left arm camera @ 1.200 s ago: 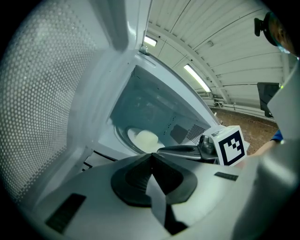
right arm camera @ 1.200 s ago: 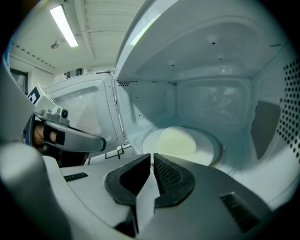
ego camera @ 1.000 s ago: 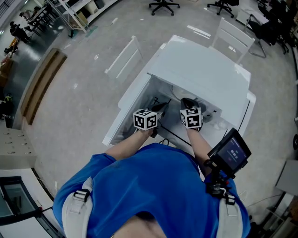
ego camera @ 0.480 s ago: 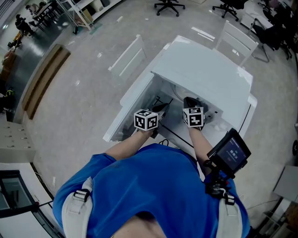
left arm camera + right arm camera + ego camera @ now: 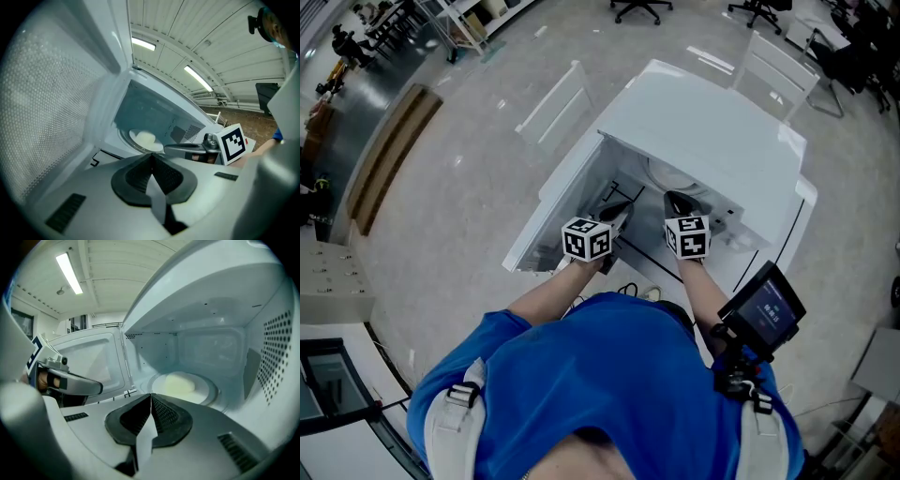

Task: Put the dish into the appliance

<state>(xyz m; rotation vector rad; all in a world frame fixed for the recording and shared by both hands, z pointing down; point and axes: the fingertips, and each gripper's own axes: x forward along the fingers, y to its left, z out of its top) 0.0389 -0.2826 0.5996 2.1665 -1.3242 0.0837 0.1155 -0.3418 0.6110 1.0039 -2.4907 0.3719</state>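
A white microwave (image 5: 703, 141) stands with its door (image 5: 553, 202) swung open to the left. A pale dish (image 5: 180, 382) lies on the round turntable inside; the left gripper view also shows the dish (image 5: 145, 138), and in the head view the dish (image 5: 675, 174) is partly visible under the roof edge. My left gripper (image 5: 622, 210) hovers at the opening beside the door, jaws shut with nothing between them. My right gripper (image 5: 675, 201) sits just before the cavity, also shut and empty. Each gripper view shows the other gripper beside it.
The perforated door panel (image 5: 56, 108) is close on the left. The cavity's right wall has vent holes (image 5: 276, 352). A small screen (image 5: 764, 305) is clipped at the person's chest. White chairs (image 5: 769, 70) and office chairs stand beyond the microwave.
Hardly anything has changed: both grippers stay shut in front of the open microwave, and the head camera has shifted slightly.
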